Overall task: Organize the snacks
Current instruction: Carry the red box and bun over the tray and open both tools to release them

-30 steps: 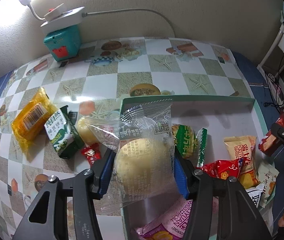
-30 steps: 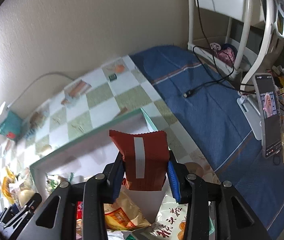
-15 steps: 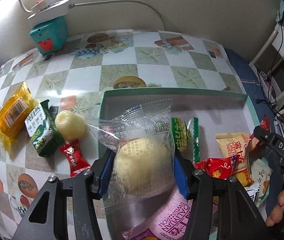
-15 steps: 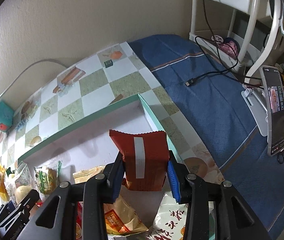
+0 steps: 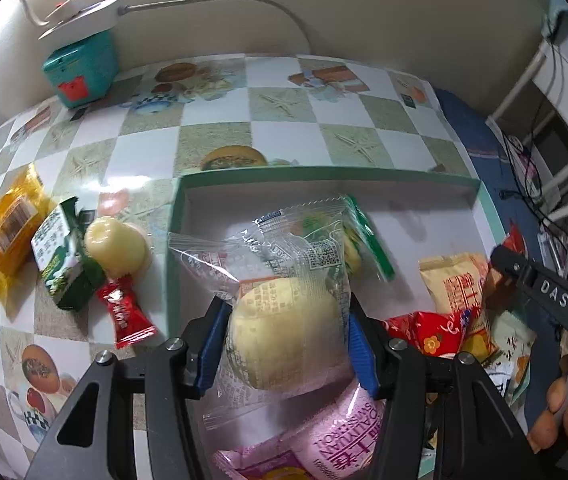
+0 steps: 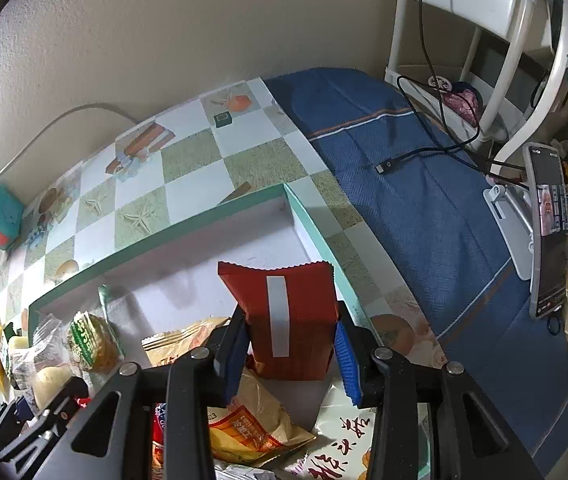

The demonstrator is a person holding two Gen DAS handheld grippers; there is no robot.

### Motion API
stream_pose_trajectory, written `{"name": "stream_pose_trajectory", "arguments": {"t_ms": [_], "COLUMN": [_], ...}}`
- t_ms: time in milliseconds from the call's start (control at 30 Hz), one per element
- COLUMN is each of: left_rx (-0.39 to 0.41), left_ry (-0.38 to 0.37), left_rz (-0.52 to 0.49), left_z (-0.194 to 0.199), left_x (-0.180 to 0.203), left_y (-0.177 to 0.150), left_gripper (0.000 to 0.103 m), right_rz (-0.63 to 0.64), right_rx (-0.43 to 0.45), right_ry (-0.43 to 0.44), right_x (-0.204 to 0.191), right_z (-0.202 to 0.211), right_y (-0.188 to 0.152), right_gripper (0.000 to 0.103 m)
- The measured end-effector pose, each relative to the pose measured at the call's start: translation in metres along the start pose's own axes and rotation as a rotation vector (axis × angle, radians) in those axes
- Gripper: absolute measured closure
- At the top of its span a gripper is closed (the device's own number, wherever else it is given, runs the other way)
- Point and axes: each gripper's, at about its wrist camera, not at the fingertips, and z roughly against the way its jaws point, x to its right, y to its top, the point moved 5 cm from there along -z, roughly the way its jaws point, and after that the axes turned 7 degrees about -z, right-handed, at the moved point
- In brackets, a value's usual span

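Since a second ago, both my wrist views have swung further over the green-rimmed box (image 5: 368, 171), so more of its white floor shows now; the grips themselves look unchanged. My left gripper (image 5: 288, 330) clamps one clear-wrapped yellow bun (image 5: 284, 332) between its blue pads, held over the box's left part, above one pink packet (image 5: 324, 436) lying inside. My right gripper (image 6: 288, 354) pinches one red pouch (image 6: 284, 316) with a white stripe, upright over the box's right end, near its rim.

Inside the box I count one green-wrapped biscuit (image 6: 91, 340), one orange-tan bag (image 5: 456, 284), one red flowered packet (image 5: 432, 330) and, lowest in the right view, one white packet with red characters (image 6: 344, 448); others are hidden under the grippers.

Four snacks lie on the checkered tablecloth (image 5: 219, 112), left of the box: one orange packet (image 5: 7, 224), one green carton (image 5: 59, 260), one pale jelly cup (image 5: 115, 246) and one red candy (image 5: 125, 314). One teal box (image 5: 81, 68) stands by the wall.
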Motion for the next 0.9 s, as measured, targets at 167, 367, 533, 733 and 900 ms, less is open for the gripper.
{"name": "stream_pose_trajectory", "arguments": {"t_ms": [167,367,533,733,900], "left_rx": [0.0,-0.012,-0.022,-0.025,-0.012], "left_ry": [0.034,0.028,0.023,0.007,-0.018], "left_rz": [0.045,0.045,0.054,0.069,0.083], "left_z": [0.0,-0.003,-0.003,0.0,0.01], "left_x": [-0.016,-0.016,-0.017,-0.019,-0.018], "left_y": [0.0,0.0,0.001,0.003,0.007], "left_gripper": [0.046,0.046,0.046,0.033,0.026], "right_rz": [-0.015,-0.017,-0.02,-0.017,0.001], "right_rx": [0.005,-0.008,-0.015,-0.008,0.034], "right_ry": [0.005,0.025,0.03,0.021,0.028], "right_x": [0.001,-0.001,-0.001,-0.001,-0.006], "right_z": [-0.001,-0.008,-0.011,-0.004,0.017], "right_y": [0.0,-0.002,-0.004,-0.002,0.006], "right_gripper": [0.06,0.057,0.05,0.048,0.041]}}
